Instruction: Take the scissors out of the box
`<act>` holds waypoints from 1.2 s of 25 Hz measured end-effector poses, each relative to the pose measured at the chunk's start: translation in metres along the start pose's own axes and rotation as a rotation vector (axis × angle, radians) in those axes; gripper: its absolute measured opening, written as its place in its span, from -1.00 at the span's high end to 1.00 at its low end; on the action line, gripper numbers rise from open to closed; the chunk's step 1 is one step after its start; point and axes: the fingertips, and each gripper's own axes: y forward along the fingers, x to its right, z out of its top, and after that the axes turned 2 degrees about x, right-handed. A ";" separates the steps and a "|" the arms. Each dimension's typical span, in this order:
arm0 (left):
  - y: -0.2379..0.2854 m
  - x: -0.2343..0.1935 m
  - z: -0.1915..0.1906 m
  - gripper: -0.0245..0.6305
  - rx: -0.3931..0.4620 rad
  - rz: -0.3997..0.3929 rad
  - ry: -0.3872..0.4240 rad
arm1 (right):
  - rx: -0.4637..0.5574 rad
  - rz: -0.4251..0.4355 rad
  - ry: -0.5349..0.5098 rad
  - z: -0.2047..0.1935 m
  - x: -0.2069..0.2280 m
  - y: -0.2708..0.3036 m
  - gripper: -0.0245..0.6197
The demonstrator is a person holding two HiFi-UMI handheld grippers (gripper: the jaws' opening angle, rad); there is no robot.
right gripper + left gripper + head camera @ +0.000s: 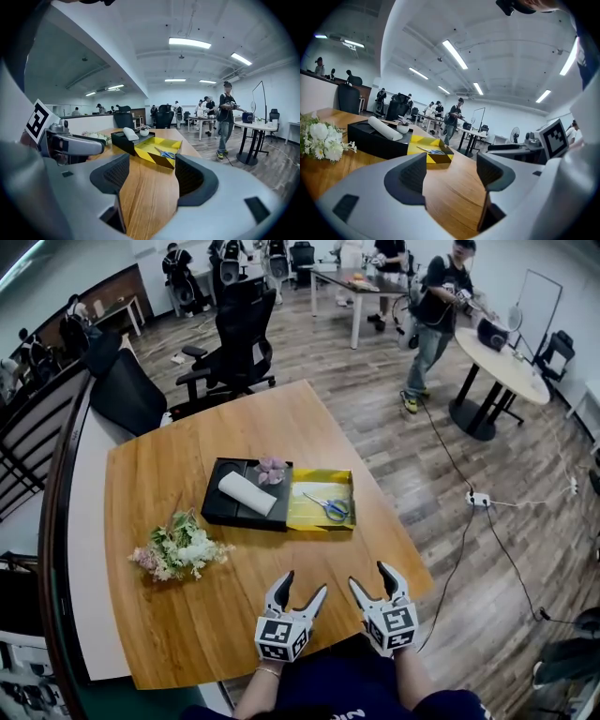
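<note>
Reach the right gripper (368, 575) forward and low over the yellow box (309, 514), squaring up to the scissors (330, 507) before closing. Jaws there and on the left gripper (305, 583) wide apart, holding nothing. Scissors flat inside the box, toward the right edge of the table (187, 624), well ahead of both grippers at the near edge.

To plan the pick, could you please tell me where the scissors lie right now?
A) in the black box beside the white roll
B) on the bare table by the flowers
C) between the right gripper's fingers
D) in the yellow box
D: the scissors lie flat inside the yellow box, next to the black box.
</note>
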 end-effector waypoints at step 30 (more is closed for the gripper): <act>0.009 -0.056 0.007 -0.10 -0.009 0.275 -0.093 | -0.577 0.421 -0.432 0.019 0.052 0.197 0.30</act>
